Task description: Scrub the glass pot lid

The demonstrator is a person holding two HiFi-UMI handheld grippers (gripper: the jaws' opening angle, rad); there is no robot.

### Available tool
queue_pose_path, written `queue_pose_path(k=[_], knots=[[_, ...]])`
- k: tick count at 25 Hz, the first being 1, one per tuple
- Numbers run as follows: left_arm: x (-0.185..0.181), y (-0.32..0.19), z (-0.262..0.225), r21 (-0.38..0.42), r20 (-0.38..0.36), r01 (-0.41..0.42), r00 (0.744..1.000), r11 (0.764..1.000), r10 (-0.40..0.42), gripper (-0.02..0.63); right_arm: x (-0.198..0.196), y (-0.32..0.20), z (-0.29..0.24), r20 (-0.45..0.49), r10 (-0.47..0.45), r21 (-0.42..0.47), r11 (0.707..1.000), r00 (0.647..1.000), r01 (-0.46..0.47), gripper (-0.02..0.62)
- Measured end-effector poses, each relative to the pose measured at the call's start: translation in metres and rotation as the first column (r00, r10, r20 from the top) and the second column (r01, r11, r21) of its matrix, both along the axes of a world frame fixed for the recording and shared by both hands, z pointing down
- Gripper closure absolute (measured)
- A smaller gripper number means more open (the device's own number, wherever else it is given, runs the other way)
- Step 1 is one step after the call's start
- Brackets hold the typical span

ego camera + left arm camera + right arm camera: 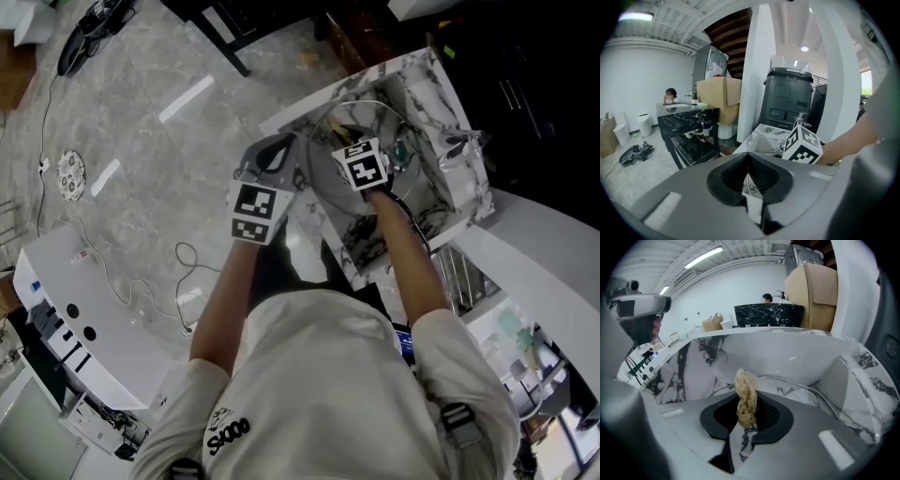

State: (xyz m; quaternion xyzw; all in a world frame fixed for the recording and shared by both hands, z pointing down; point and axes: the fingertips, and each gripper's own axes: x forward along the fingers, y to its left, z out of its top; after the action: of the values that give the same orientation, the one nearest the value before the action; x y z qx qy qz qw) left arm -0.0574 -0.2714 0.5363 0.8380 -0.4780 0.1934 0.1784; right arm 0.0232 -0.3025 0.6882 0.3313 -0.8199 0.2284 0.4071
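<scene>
Lid: the glass pot lid (805,387) sits in the sink just ahead of and below my right jaws. Its metal rim curves off to their right, and the pane shows only as clear.
Right jaws: my right gripper (747,411) is clamped on a straw-coloured scrubber tuft (746,397), which sticks out past the tips.
Left jaws: my left gripper (749,161) has its jaws drawn together, with nothing I can make out between them.
Handling: I judge the lid stiff, brittle and slick when wet, so it is best held by the rim. No knob shows.
Scrubber: soft and fibrous, likely to flex under pressure.
Surface: a white marble-veined sink (778,357) wraps round my right jaws.
Room: a black marble bench (768,315) and a cardboard box (813,287) stand far beyond my right jaws.
</scene>
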Motion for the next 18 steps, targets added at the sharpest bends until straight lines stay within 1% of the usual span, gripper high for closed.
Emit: queue_pose_path(k=[5,14,18], knots=[[0.005,0.004,-0.003,0.010,-0.006,0.002,1.000,1.000,-0.002,0.594,-0.017,0.022,-0.001,0.012,-0.114,-0.008,0.993,0.993,0.114,0.537],[0.005,0.020,-0.007,0.016,-0.005,0.022,1.000,1.000,-0.021,0.595,-0.031,0.058,-0.001,0.036,-0.252,-0.021,0.967,0.967,0.253,0.537],[0.009,0.027,-0.010,0.026,-0.010,0.024,1.000,0.999,-0.024,0.594,-0.033,0.075,-0.001,0.063,-0.297,-0.036,0.953,0.953,0.299,0.537]])
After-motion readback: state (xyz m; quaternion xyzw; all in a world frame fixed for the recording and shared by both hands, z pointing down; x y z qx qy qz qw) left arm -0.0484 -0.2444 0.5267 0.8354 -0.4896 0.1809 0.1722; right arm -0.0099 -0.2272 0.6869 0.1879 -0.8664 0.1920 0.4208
